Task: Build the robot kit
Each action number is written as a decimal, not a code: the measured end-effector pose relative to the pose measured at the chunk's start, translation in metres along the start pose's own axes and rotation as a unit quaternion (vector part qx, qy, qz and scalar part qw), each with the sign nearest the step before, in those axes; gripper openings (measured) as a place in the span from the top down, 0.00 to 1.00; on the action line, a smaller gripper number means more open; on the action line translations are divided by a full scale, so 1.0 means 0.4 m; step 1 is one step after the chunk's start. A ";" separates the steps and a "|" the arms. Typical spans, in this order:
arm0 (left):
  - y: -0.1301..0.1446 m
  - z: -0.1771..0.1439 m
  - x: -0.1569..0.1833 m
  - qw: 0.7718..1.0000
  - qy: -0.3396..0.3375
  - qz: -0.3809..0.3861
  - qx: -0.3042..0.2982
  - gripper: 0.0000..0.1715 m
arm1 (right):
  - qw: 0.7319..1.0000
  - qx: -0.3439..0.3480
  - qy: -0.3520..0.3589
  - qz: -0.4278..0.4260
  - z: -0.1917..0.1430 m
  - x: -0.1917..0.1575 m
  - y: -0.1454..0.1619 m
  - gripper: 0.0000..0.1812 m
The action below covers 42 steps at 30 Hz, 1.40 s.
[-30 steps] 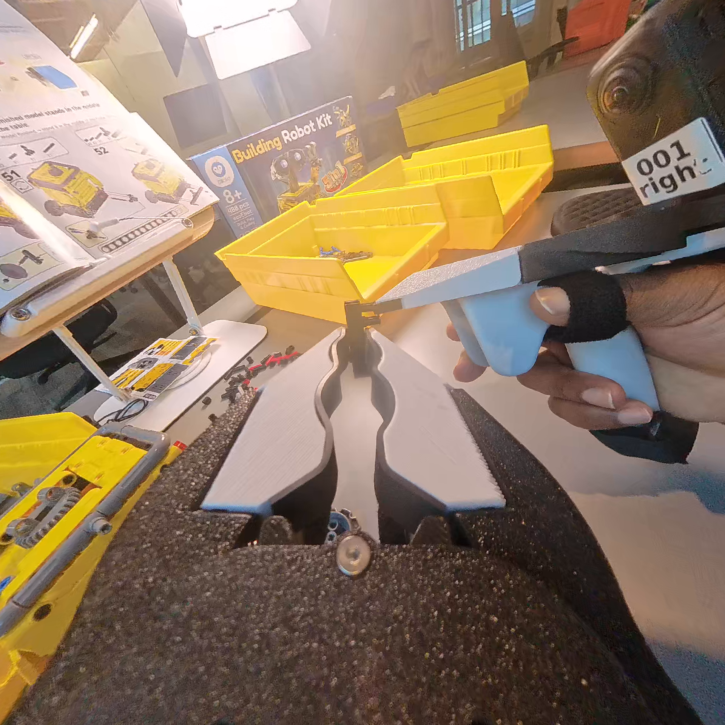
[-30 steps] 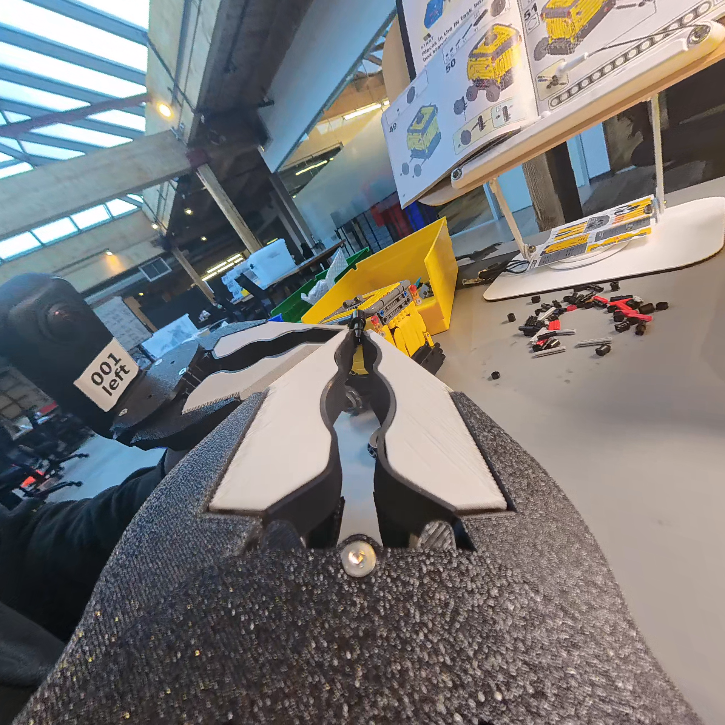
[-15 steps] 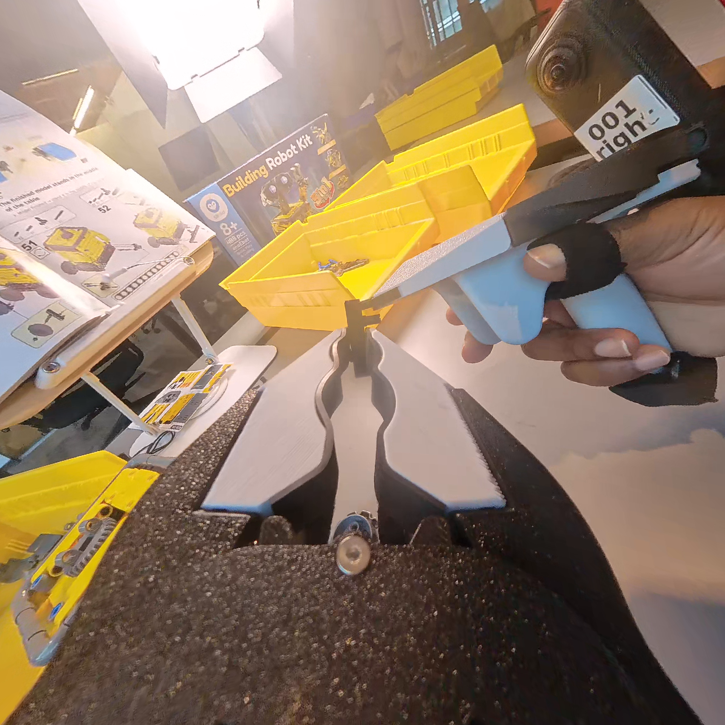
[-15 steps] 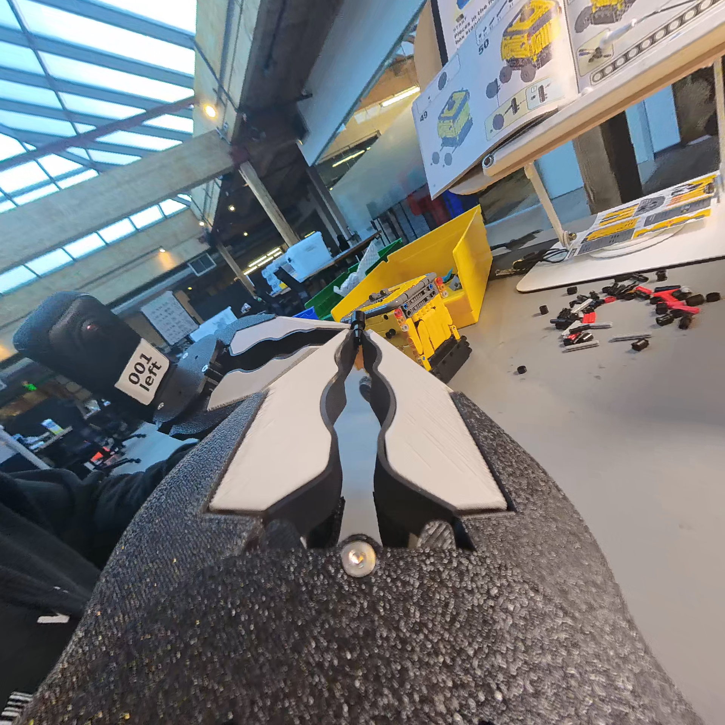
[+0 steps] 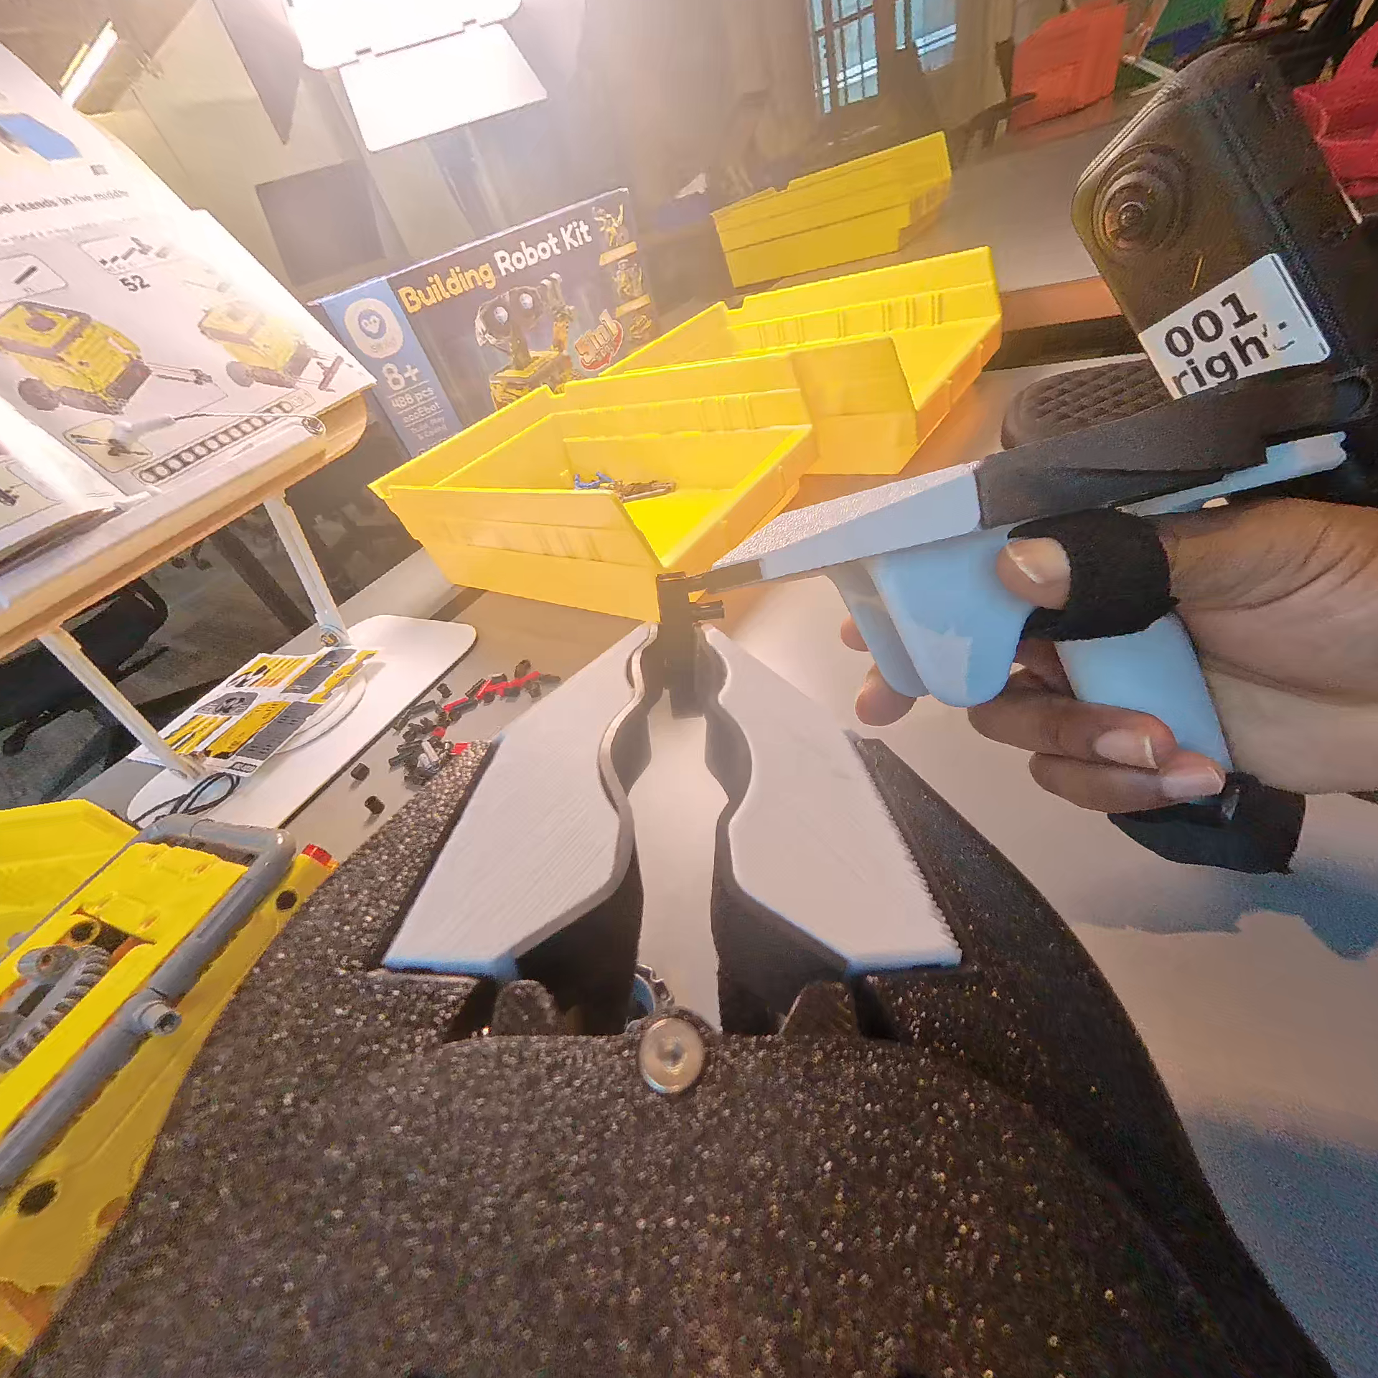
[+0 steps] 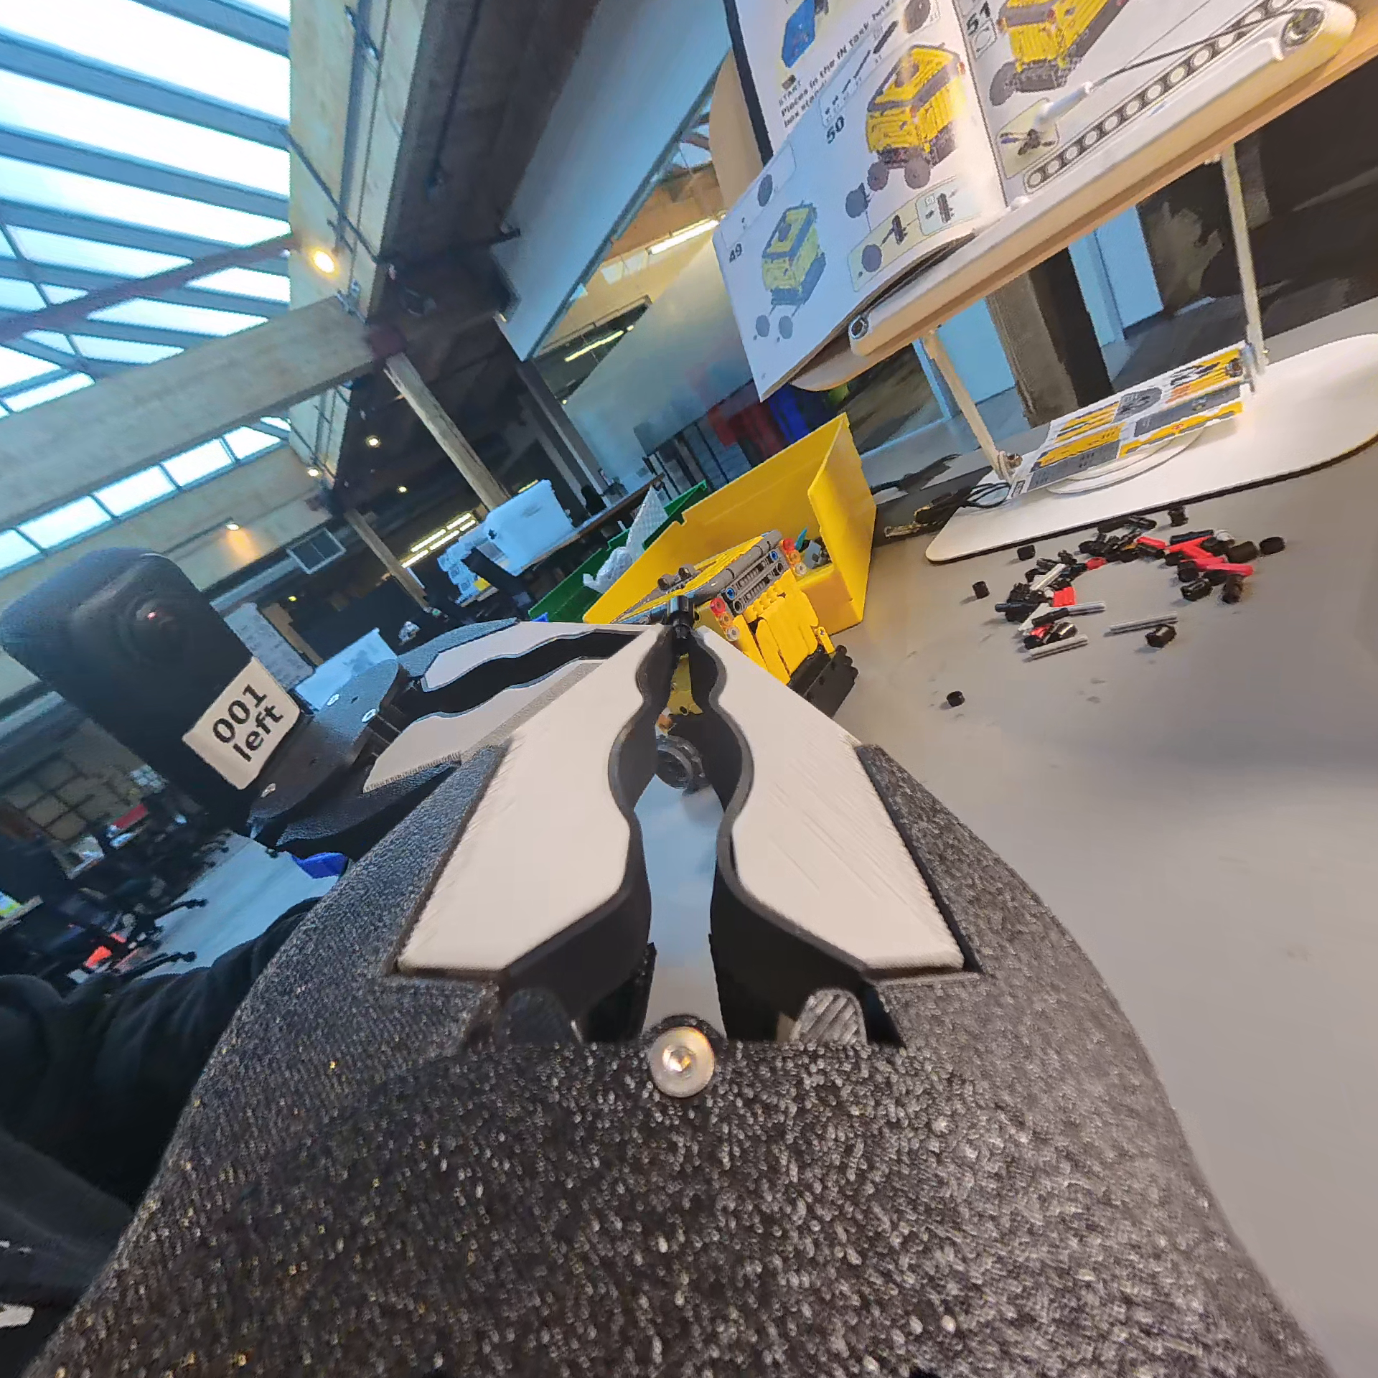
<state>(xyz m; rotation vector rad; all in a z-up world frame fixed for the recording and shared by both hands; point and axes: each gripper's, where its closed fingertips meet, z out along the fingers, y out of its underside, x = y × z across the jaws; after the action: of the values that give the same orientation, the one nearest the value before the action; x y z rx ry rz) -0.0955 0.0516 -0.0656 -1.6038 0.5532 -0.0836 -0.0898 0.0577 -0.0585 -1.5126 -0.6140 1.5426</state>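
Left gripper (image 5: 677,634) pinched tight on a small black connector piece (image 5: 678,649), upright at the tips. Right gripper (image 5: 716,585), held in a hand (image 5: 1230,649), closed on a black pin (image 5: 708,610) touching that piece's side. Just beyond, a yellow bin (image 5: 537,537) on the grey table (image 5: 1118,1007). Left: yellow brick model (image 6: 768,611), loose black and red parts (image 6: 1133,589), instruction booklet (image 5: 112,350) on stand. Farther back, kit box (image 5: 507,313).
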 end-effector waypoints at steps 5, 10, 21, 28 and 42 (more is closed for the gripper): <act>-0.008 -0.005 -0.004 1.000 -0.005 0.002 0.009 0.97 | 1.000 0.009 -0.010 0.017 0.002 -0.013 -0.002 0.98; -0.010 -0.009 0.001 0.999 -0.006 0.038 0.010 0.97 | 1.000 0.002 -0.015 0.017 0.000 -0.011 -0.003 0.98; -0.025 -0.017 0.004 0.996 -0.013 0.083 0.020 0.97 | 0.994 0.020 -0.063 0.083 -0.004 -0.036 -0.015 0.98; -0.029 -0.024 0.006 0.995 -0.016 0.094 0.024 0.97 | 0.999 0.008 -0.035 0.030 -0.004 -0.031 -0.014 0.98; -0.016 -0.011 -0.001 0.992 0.050 -0.112 0.033 0.97 | 0.997 0.030 0.022 -0.071 0.004 -0.020 -0.015 0.98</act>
<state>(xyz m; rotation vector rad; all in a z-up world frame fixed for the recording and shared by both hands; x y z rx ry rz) -0.0955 0.0477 -0.0589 -1.5989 0.4396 -0.3483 -0.0908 0.0546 -0.0489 -1.4228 -0.6321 1.4043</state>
